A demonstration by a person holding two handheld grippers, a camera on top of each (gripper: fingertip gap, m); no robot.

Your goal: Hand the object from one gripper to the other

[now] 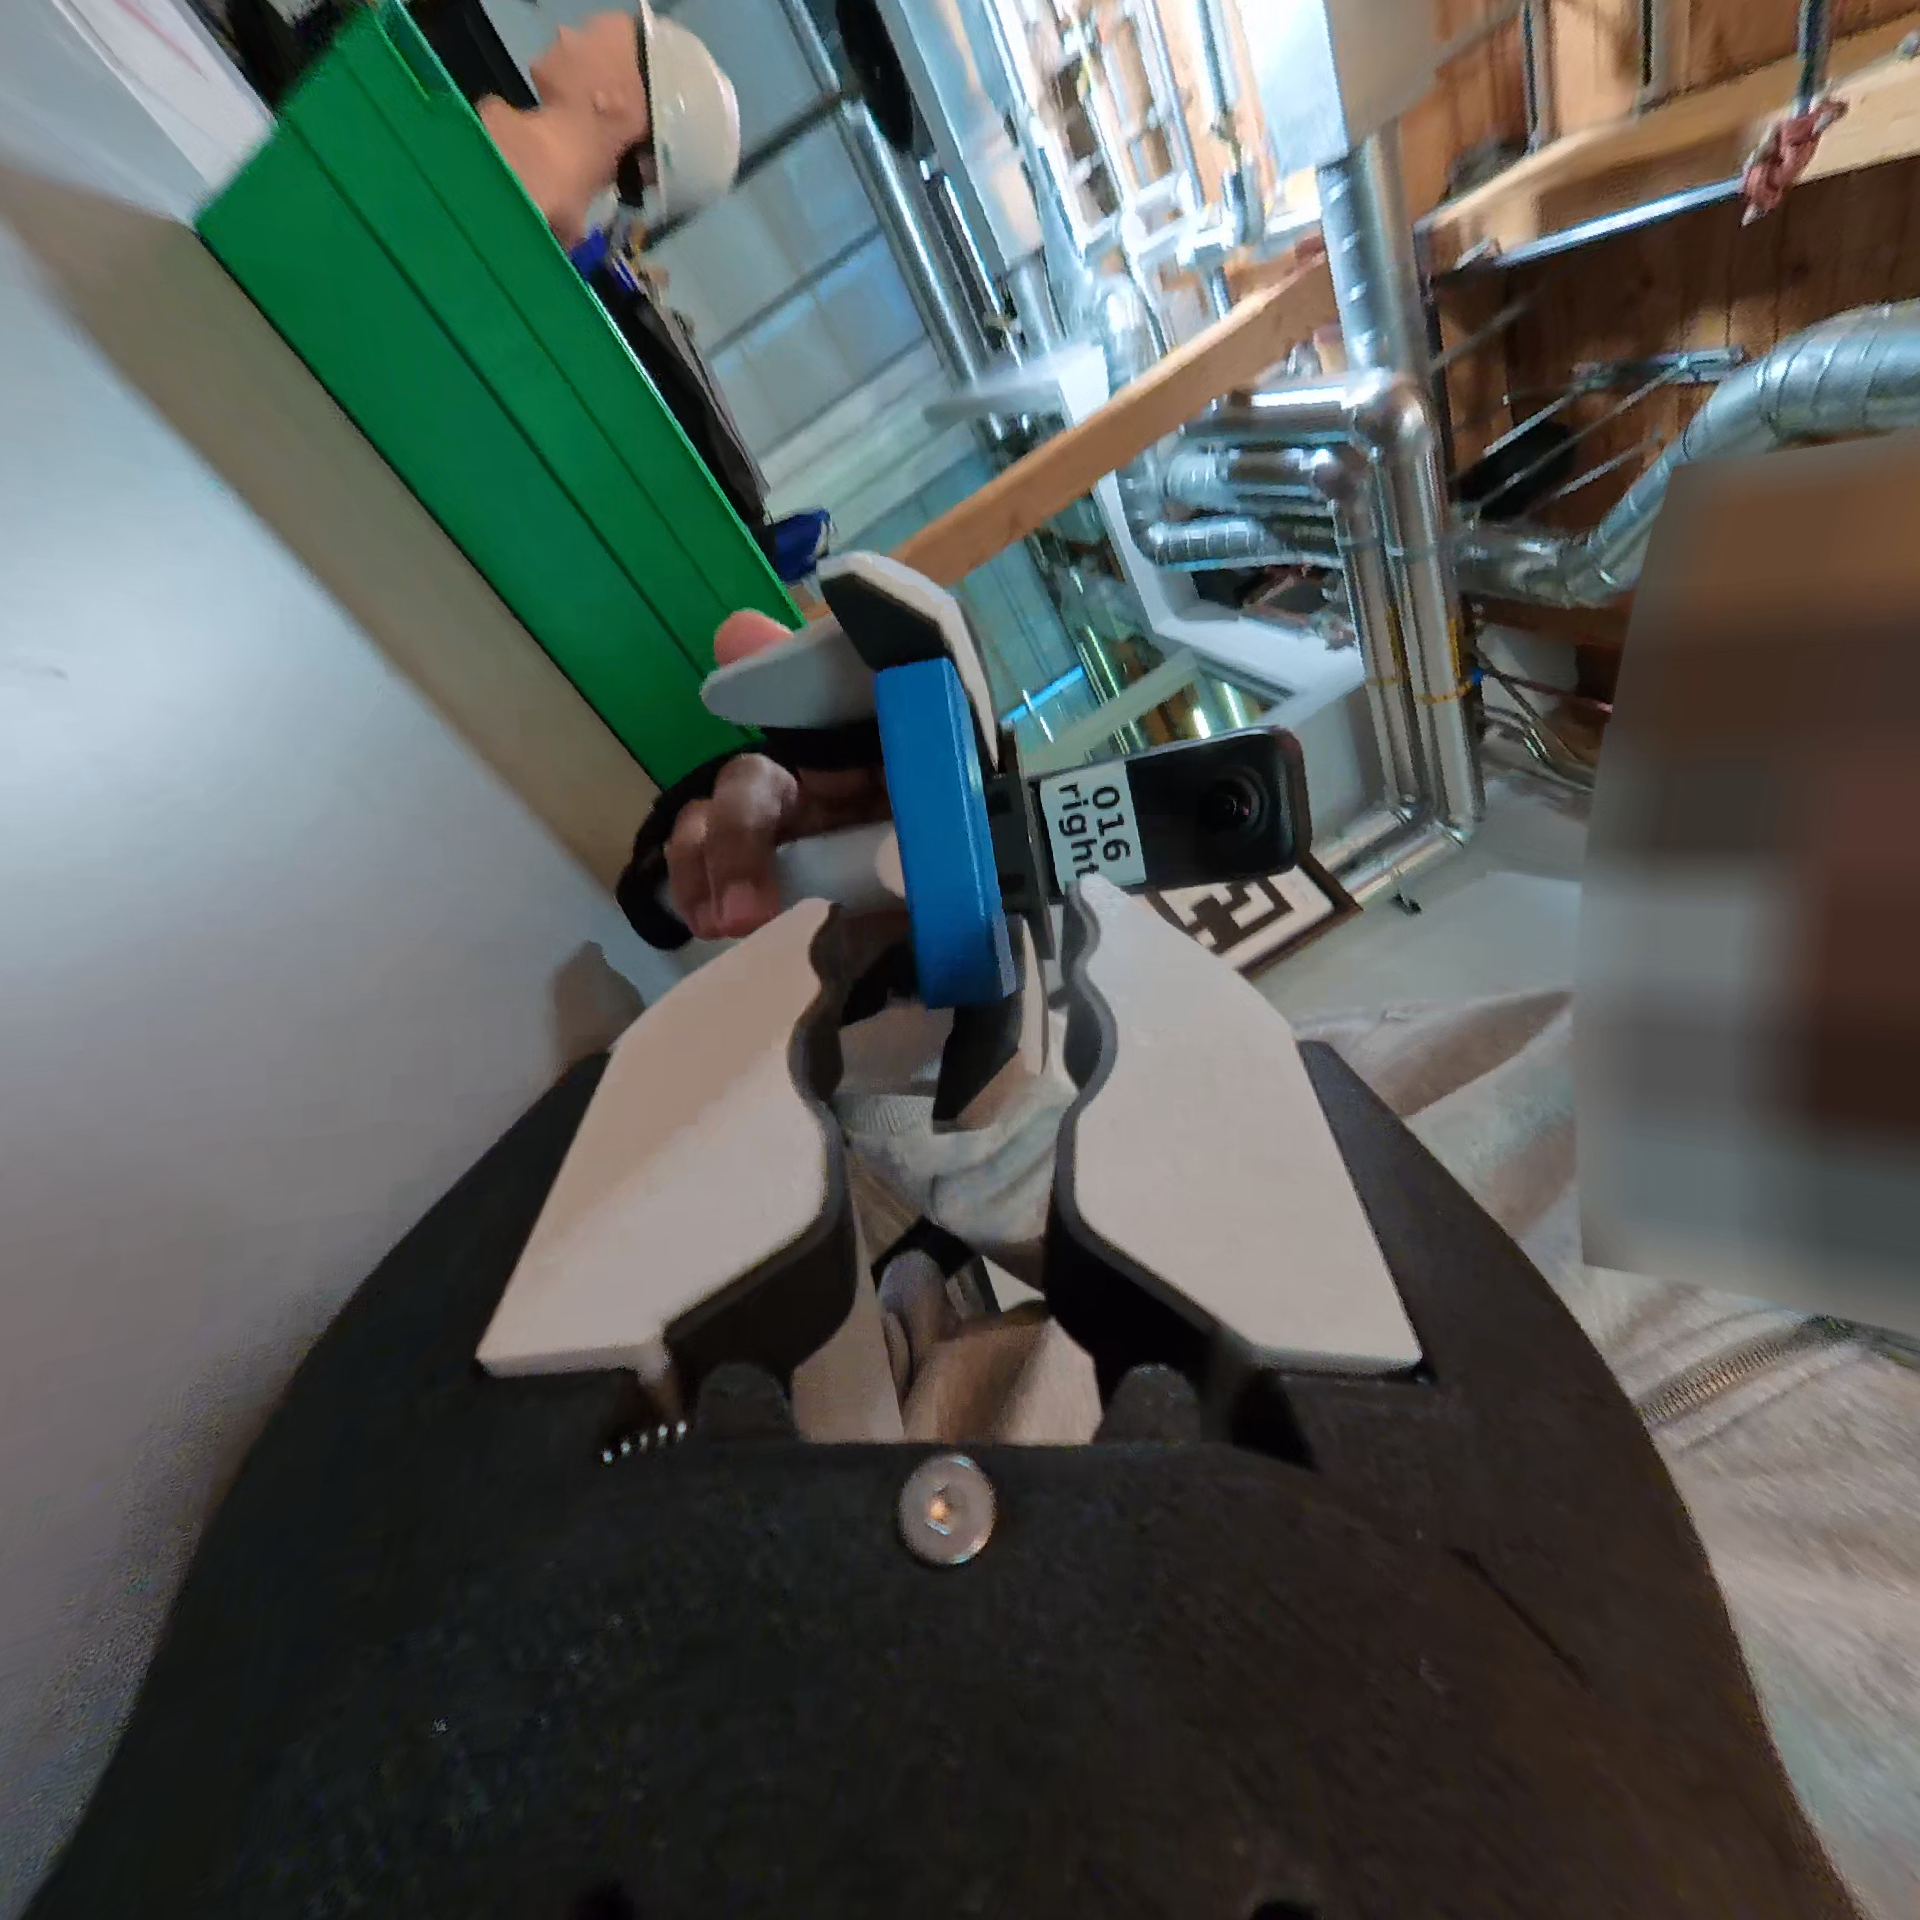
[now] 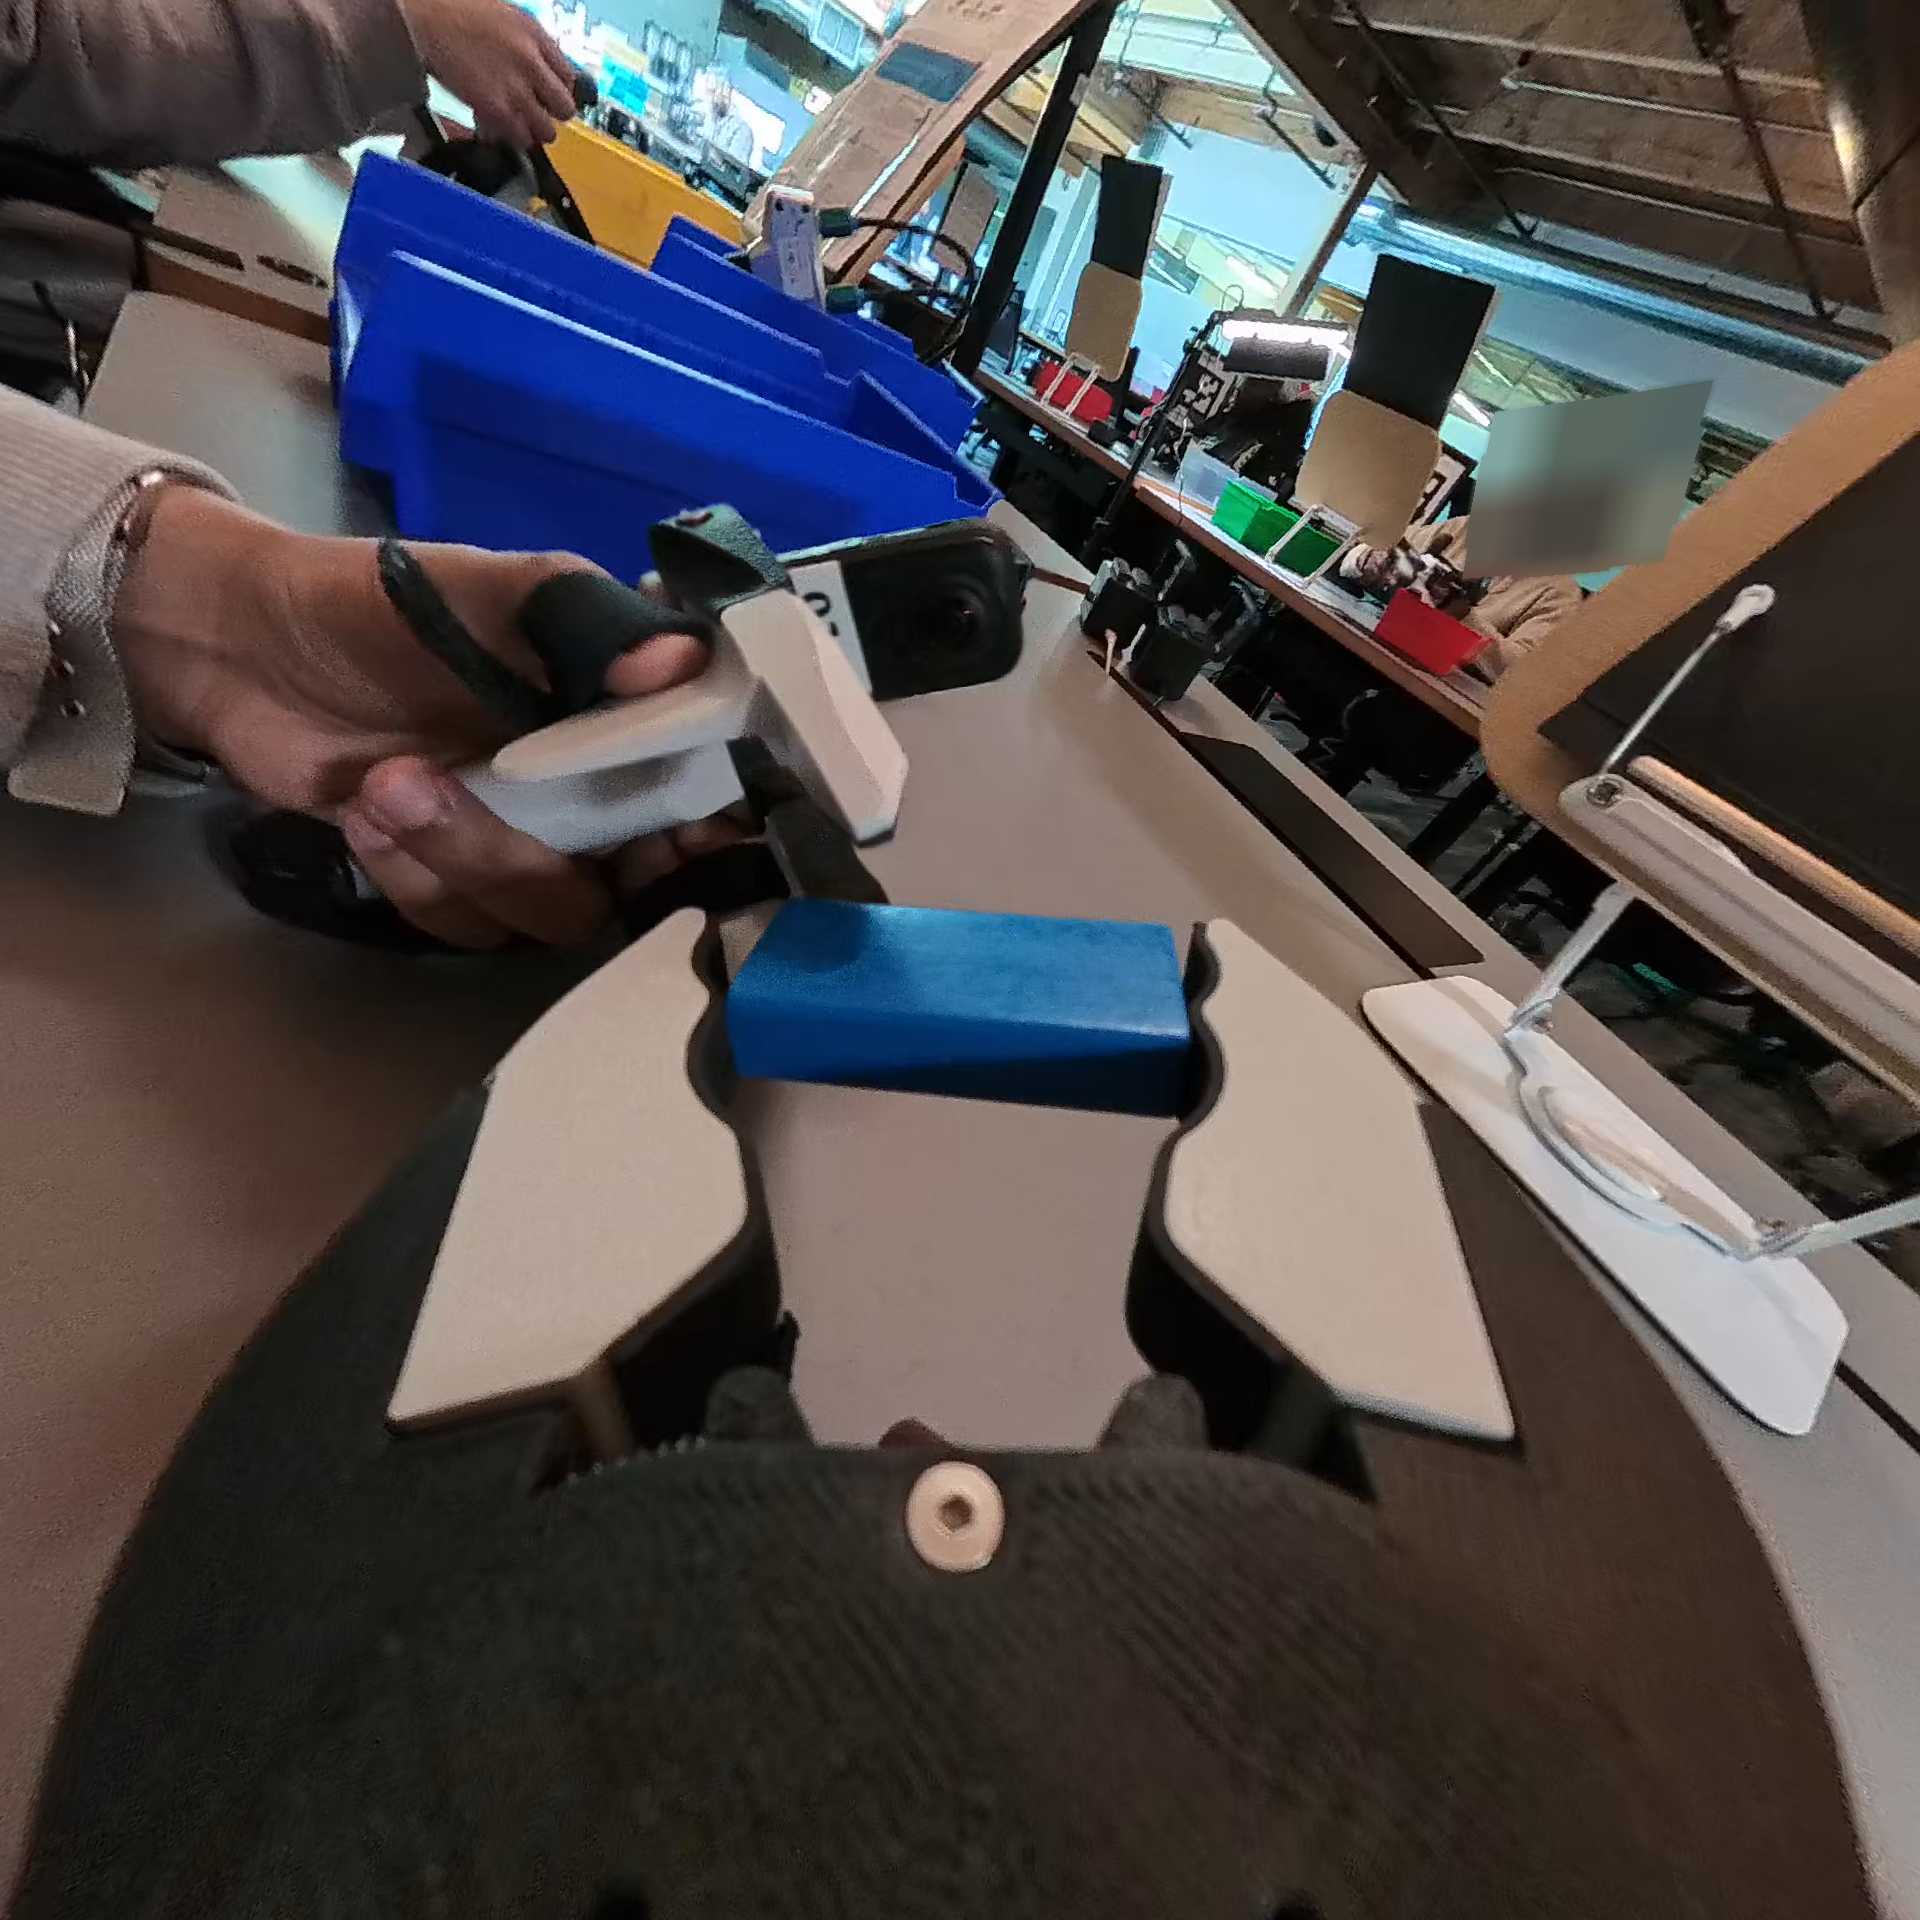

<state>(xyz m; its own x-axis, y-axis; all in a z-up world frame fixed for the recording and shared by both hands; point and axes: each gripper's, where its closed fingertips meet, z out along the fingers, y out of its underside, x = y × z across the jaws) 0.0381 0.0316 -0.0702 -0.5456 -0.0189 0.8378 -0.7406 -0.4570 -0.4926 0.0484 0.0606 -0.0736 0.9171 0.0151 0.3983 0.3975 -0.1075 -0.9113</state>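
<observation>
A blue rectangular block (image 2: 956,997) is clamped end to end between the fingertips of my right gripper (image 2: 956,1013), above the grey table (image 2: 1039,748). In the left wrist view the block (image 1: 935,790) stands on edge, held by the right gripper's fingers (image 1: 904,623) from above and below. My left gripper (image 1: 951,920) is open; its jaws straddle the block's lower end with a gap on each side. In the right wrist view the left gripper (image 2: 831,800), held by a hand (image 2: 312,686), sits at the block's far left corner.
Blue bins (image 2: 623,416) stand on the table behind the hand, with a yellow bin (image 2: 623,187) farther back. A white stand base with a wire frame (image 2: 1621,1174) lies at the right. A green panel (image 1: 499,416) and metal pipes (image 1: 1382,623) are behind. Only a small space, under 4 cm, lies between the two pairs of fingers. The green panel (image 1: 499,416) is about equally far from each gripper, around 30 cm.
</observation>
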